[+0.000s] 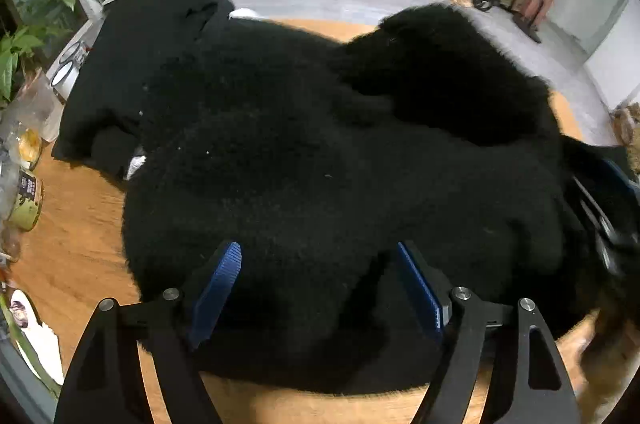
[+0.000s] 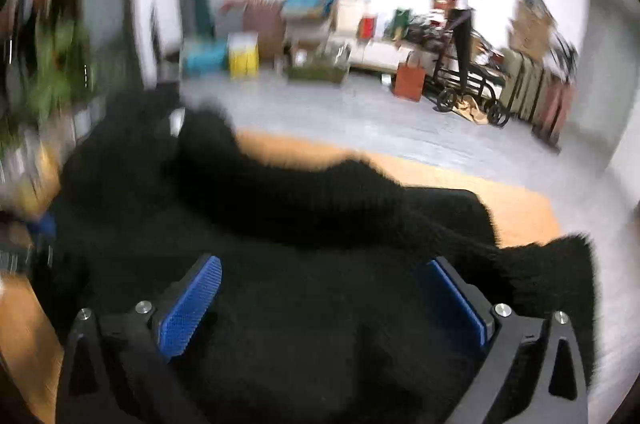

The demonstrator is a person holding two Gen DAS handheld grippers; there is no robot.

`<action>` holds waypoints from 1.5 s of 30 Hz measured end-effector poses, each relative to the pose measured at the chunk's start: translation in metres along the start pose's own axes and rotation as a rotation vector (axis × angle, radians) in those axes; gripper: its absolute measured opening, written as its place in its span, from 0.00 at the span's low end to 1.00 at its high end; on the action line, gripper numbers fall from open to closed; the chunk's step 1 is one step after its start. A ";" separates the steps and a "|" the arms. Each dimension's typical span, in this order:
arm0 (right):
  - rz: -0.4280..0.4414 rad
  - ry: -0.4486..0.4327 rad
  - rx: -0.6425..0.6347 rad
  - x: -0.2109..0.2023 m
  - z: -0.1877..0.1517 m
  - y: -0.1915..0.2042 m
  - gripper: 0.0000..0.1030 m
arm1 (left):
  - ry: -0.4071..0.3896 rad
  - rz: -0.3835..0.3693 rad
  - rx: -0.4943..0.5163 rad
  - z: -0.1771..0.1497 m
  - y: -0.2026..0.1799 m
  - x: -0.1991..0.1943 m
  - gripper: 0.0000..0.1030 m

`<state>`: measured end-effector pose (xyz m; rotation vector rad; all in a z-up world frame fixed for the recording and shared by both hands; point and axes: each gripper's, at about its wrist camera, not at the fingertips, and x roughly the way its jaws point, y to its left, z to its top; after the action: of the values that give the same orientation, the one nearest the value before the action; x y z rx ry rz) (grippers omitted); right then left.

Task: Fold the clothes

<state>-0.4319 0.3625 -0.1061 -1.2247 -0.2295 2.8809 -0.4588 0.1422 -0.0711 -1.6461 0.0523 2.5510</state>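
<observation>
Left wrist view: a black fluffy sweater (image 1: 320, 151) lies spread in a heap across a round wooden table (image 1: 80, 244), covering most of its top, with a second, smoother black garment (image 1: 132, 63) lying at the far left edge of the table. The left gripper (image 1: 318, 284) hangs low over the near hem of the sweater, its two blue pads (image 1: 218, 288) spread wide with the fleece between them and nothing clamped; whether the pads touch the fabric cannot be told. Jars and cans (image 1: 28, 199) crowd the table's left rim beside a leafy plant (image 1: 16, 39).

Right wrist view, blurred by motion: the right gripper (image 2: 320, 300) is likewise spread wide over the same sweater (image 2: 280, 324), its blue pads (image 2: 188, 308) flanking a mound of black pile. A sleeve (image 2: 360, 199) runs across the body of the sweater toward the right, its cuff drooping past the table (image 2: 500, 195) edge. Beyond, a grey floor (image 2: 360, 111) holds boxes and a cart.
</observation>
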 end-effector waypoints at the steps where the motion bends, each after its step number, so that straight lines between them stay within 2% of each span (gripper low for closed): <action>1: -0.011 0.037 -0.031 0.004 0.000 0.003 0.89 | -0.016 0.012 0.005 0.003 -0.002 0.004 0.73; 2: 0.005 0.065 -0.040 0.010 0.002 0.004 0.86 | -0.032 0.022 0.013 0.006 -0.005 0.007 0.73; 3: 0.013 0.091 -0.045 0.017 0.004 0.004 0.86 | -0.045 0.063 0.038 0.009 -0.009 0.011 0.73; 5: -0.040 0.137 -0.021 0.039 0.009 -0.003 0.89 | -0.030 0.160 0.084 0.014 -0.015 0.029 0.74; 7: -0.188 0.233 0.050 0.079 0.010 -0.018 0.96 | 0.012 0.142 0.082 0.014 -0.002 0.053 0.79; 9: -0.242 0.313 0.163 0.123 0.003 -0.042 1.00 | -0.014 0.061 0.003 0.018 0.013 0.063 0.83; 10: -0.190 0.312 0.231 0.134 0.001 -0.055 1.00 | -0.015 0.045 -0.019 0.020 0.016 0.066 0.83; 12: -0.145 0.296 0.336 0.134 0.004 -0.074 0.98 | -0.012 0.023 -0.055 0.023 0.021 0.070 0.84; 13: -0.151 0.275 0.334 0.124 0.005 -0.074 0.87 | -0.011 0.029 -0.053 0.024 0.019 0.070 0.84; 14: -0.153 0.250 0.308 0.108 0.006 -0.071 0.84 | -0.011 0.039 -0.048 0.024 0.017 0.069 0.84; 17: -0.107 0.214 0.231 0.054 -0.011 -0.063 0.89 | -0.036 -0.027 -0.072 0.015 0.026 0.056 0.84; 20: -0.098 0.213 0.178 0.007 -0.051 -0.070 0.93 | -0.143 -0.176 -0.217 -0.015 0.057 0.022 0.84; 22: -0.069 0.203 0.192 -0.015 -0.080 -0.085 0.87 | -0.219 -0.291 -0.398 -0.050 0.086 -0.002 0.84; 23: -0.046 0.191 0.233 -0.024 -0.089 -0.093 0.84 | -0.257 -0.362 -0.501 -0.069 0.101 -0.012 0.84; 24: -0.025 0.175 0.279 -0.033 -0.098 -0.101 0.79 | -0.262 -0.393 -0.571 -0.086 0.105 -0.015 0.84; 26: -0.003 0.099 0.429 -0.061 -0.112 -0.110 0.77 | -0.259 -0.439 -0.700 -0.118 0.111 -0.019 0.85; 27: 0.002 0.054 0.517 -0.077 -0.119 -0.111 0.79 | -0.258 -0.462 -0.764 -0.134 0.114 -0.020 0.85; 28: 0.008 0.021 0.592 -0.090 -0.124 -0.109 0.89 | -0.240 -0.473 -0.805 -0.154 0.117 -0.019 0.85; 29: 0.026 -0.007 0.671 -0.101 -0.132 -0.105 0.95 | -0.233 -0.496 -0.842 -0.167 0.120 -0.014 0.85; 31: 0.078 -0.031 0.806 -0.116 -0.149 -0.091 0.98 | -0.221 -0.542 -0.917 -0.186 0.124 -0.004 0.85; 33: 0.096 -0.022 0.863 -0.120 -0.169 -0.073 0.97 | -0.201 -0.562 -0.966 -0.199 0.126 0.000 0.85; 34: 0.087 -0.015 0.877 -0.122 -0.178 -0.065 0.97 | -0.189 -0.559 -0.971 -0.204 0.129 -0.001 0.85; 36: -0.001 -0.001 0.858 -0.124 -0.186 -0.057 0.97 | -0.185 -0.568 -0.969 -0.198 0.121 0.011 0.85; 39: -0.145 -0.029 0.816 -0.129 -0.184 -0.070 0.89 | -0.218 -0.592 -0.974 -0.200 0.122 0.016 0.85; 42: -0.217 -0.111 0.742 -0.134 -0.160 -0.092 0.90 | -0.280 -0.584 -0.996 -0.202 0.124 0.018 0.85; 44: -0.240 -0.094 0.692 -0.115 -0.142 -0.103 0.89 | -0.296 -0.586 -1.004 -0.199 0.123 0.020 0.85; 45: -0.246 -0.071 0.680 -0.100 -0.135 -0.108 0.80 | -0.299 -0.580 -0.998 -0.198 0.121 0.021 0.85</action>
<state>-0.2716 0.4810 -0.1127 -0.8852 0.5203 2.4522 -0.3005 0.0063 -0.1759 -1.1139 -1.6605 2.3692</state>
